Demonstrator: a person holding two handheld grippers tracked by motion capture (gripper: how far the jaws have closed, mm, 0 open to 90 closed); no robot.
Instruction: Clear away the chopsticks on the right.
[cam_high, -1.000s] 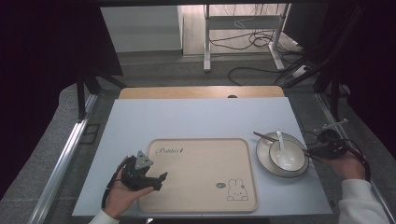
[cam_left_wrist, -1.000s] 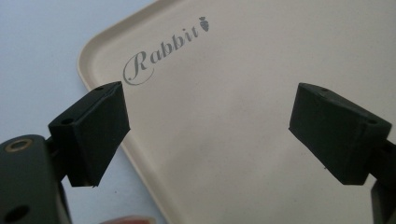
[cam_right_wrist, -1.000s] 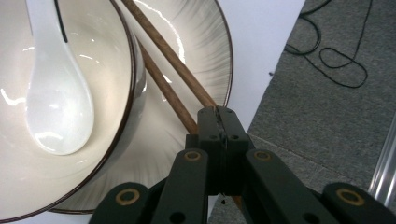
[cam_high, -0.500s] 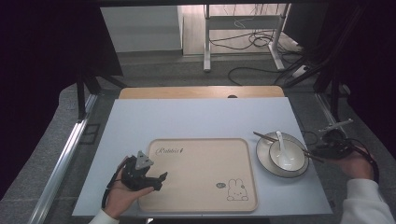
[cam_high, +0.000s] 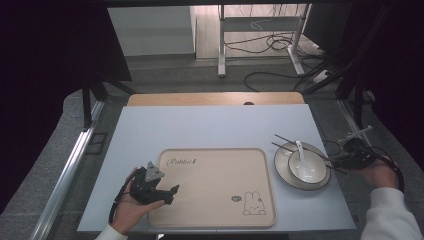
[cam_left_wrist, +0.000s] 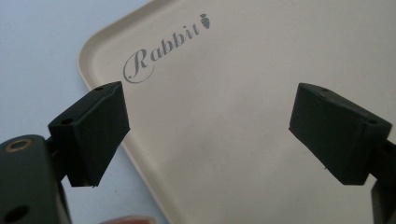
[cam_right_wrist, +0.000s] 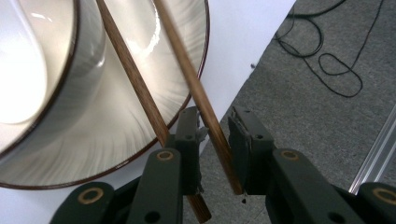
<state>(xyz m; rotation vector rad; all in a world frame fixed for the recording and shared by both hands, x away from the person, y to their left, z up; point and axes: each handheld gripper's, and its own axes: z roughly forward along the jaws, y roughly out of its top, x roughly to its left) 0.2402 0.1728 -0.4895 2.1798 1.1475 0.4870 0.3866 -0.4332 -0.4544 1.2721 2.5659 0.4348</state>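
High view: a pale blue rectangular table (cam_high: 210, 130) carries a beige rectangular plastic tray (cam_high: 215, 182) with rounded corners, printed "Rabbit" at its far left corner and a small rabbit drawing near its near right corner. The tray lies near the table's near edge, about midway along it. Just beside the tray, toward the table's right edge, stands a round white plate with a dark rim (cam_high: 281, 168); on it sits a white bowl (cam_high: 306, 167) with a white ceramic spoon (cam_high: 300, 148) inside. 2 dark brown wooden chopsticks (cam_high: 300, 146) lie across the plate and bowl, slanting from far left to near right and reaching past the table's right edge. The left gripper (cam_high: 167, 192), held in a hand, sits at the tray's near left corner, fingers spread. The right gripper (cam_high: 342, 161) is off the table's right edge at the chopsticks' ends.

Left gripper view: its 2 black fingers (cam_left_wrist: 93, 130) stand wide apart and empty above the tray, one over the tray's left rim.

Right gripper view: the fingers (cam_right_wrist: 250, 149) are narrowly parted with 1 chopstick between them; whether they pinch it I cannot tell. The other chopstick passes outside the left finger, over the plate's rim.
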